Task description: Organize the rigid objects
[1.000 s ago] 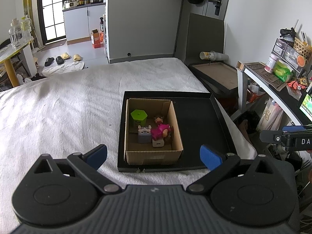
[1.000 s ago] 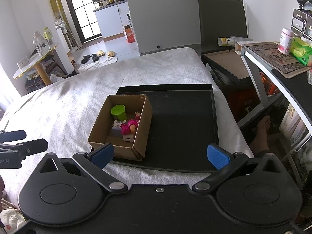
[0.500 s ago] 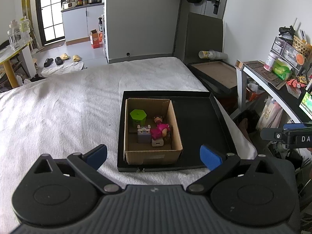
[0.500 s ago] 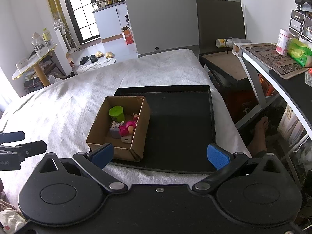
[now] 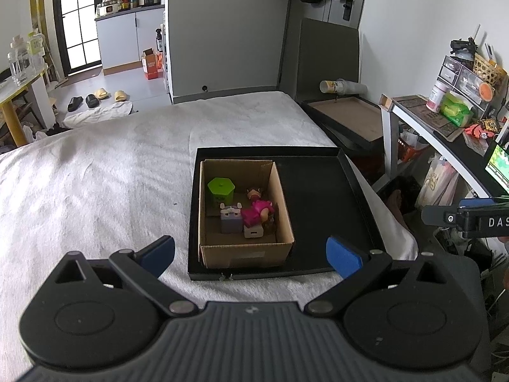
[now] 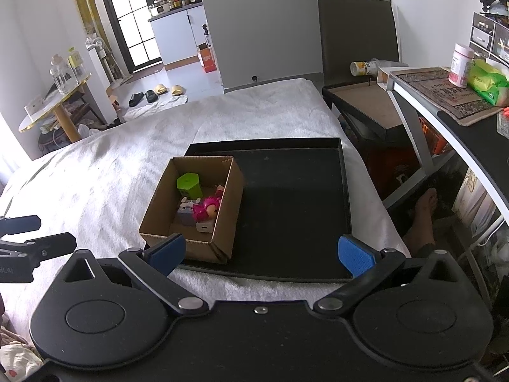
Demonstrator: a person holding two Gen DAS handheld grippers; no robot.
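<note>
With both the left gripper (image 5: 250,252) and the right gripper (image 6: 260,252) spread wide and empty short of the cardboard box (image 5: 245,250), its crowded toys (image 5: 246,211) could topple if clipped.

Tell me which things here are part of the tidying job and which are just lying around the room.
Part of the job: cardboard box, black tray, green hexagonal container, pink doll, small grey toy, both open grippers: left, right.

Lying about: slippers, paper cups, green wipes pack.

Green pot (image 5: 221,188), pink doll (image 5: 255,215), black tray (image 5: 321,197).
</note>
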